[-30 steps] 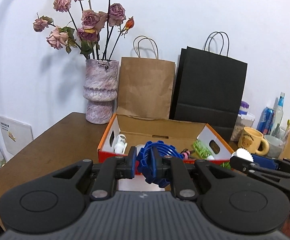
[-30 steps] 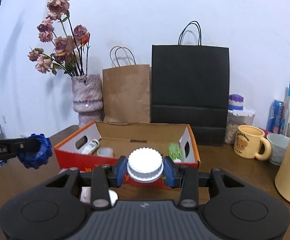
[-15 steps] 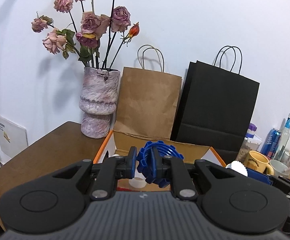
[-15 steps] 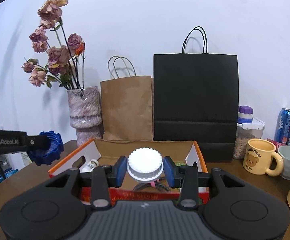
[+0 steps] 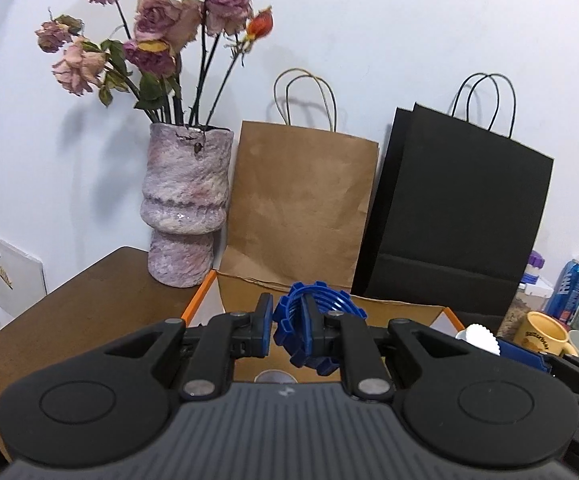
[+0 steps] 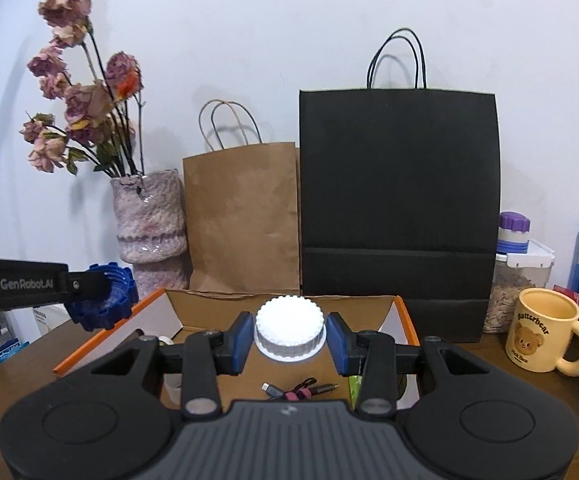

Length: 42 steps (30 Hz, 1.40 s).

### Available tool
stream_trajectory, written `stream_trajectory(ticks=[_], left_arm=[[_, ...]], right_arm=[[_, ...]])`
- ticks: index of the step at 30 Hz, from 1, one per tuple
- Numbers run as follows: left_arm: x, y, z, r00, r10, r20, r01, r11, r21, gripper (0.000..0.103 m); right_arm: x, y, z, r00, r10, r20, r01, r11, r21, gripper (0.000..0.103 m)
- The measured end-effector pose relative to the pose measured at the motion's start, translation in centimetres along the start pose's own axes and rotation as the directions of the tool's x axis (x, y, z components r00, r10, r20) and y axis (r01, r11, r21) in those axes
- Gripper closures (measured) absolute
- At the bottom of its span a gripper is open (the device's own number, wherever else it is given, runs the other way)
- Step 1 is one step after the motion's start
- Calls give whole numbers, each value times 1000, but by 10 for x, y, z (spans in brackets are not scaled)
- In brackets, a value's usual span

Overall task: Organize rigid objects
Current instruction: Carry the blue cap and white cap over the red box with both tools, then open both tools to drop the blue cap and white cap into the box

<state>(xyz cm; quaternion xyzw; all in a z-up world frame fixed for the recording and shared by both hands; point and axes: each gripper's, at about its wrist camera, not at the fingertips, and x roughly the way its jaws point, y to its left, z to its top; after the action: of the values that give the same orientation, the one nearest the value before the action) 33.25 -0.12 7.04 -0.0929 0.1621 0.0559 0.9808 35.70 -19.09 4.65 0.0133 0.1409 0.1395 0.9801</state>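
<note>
Blue toothed plastic ring [image 5: 313, 328] sits pinched in the left hand-held gripper [image 5: 287, 330]; the right hand-held gripper [image 6: 289, 338] brackets a ridged white cap [image 6: 289, 330], contact unclear.

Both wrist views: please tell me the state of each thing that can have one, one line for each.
Left hand-held gripper: shut on the blue gear.
Blue gear: held in the air.
Right hand-held gripper: shut on the white cap.
White cap: held upright above the box.
Box: open, holding a cable.
Yellow mug: upright.
Brown bag: standing.
Black bag: standing.

Matt brown paper bag [image 6: 241, 216], glossy mug [image 6: 545, 330], dark wood table [image 5: 69, 312]
</note>
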Motion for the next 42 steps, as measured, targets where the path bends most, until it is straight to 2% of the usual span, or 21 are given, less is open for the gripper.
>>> stream_trajectory(ticks=[12, 19, 27, 29, 30, 31, 32, 33, 34, 36, 37, 38, 42], left_arm=[[55, 1, -9, 997, 43, -64, -39, 998, 56, 87], [64, 2, -20, 994, 68, -86, -61, 994, 89, 88], [66, 2, -23, 994, 60, -96, -48, 991, 123, 87], [66, 1, -23, 993, 72, -93, -59, 989, 134, 77], [66, 1, -23, 992, 78, -94, -64, 988, 141, 61], [66, 1, -23, 993, 83, -89, -70, 987, 143, 45], [66, 1, -23, 993, 87, -81, -75, 987, 143, 36], [65, 1, -22, 993, 91, -75, -80, 986, 144, 21], [65, 1, -22, 993, 95, -67, -85, 986, 145, 11], [63, 2, -20, 994, 94, -50, -86, 986, 142, 0], [62, 3, -20, 995, 89, -43, -83, 987, 138, 0], [62, 3, -20, 995, 88, -42, -82, 988, 135, 0], [62, 4, -18, 995, 93, -43, -87, 988, 130, 0]], right_arm=[[43, -8, -5, 998, -38, -48, 37, 999, -23, 64], [48, -8, -16, 996, -46, -74, 43, 998, -48, 64], [50, -12, -19, 991, -76, -107, 73, 997, -37, 63], [51, -15, -19, 991, -79, -109, 76, 997, -26, 62], [51, -16, -19, 991, -79, -110, 78, 997, -22, 59], [51, -17, -20, 991, -78, -110, 77, 997, -13, 44], [51, -19, -20, 991, -80, -107, 80, 997, -5, 25], [51, -20, -20, 991, -84, -101, 85, 996, 3, 19], [50, -21, -20, 992, -85, -93, 86, 996, 6, 17], [50, -22, -19, 992, -89, -91, 91, 996, 9, 13], [50, -22, -19, 991, -97, -87, 98, 995, 11, 4], [50, -23, -19, 991, -104, -82, 105, 994, 11, 0], [49, -22, -20, 990, -117, -77, 118, 993, 7, 0]])
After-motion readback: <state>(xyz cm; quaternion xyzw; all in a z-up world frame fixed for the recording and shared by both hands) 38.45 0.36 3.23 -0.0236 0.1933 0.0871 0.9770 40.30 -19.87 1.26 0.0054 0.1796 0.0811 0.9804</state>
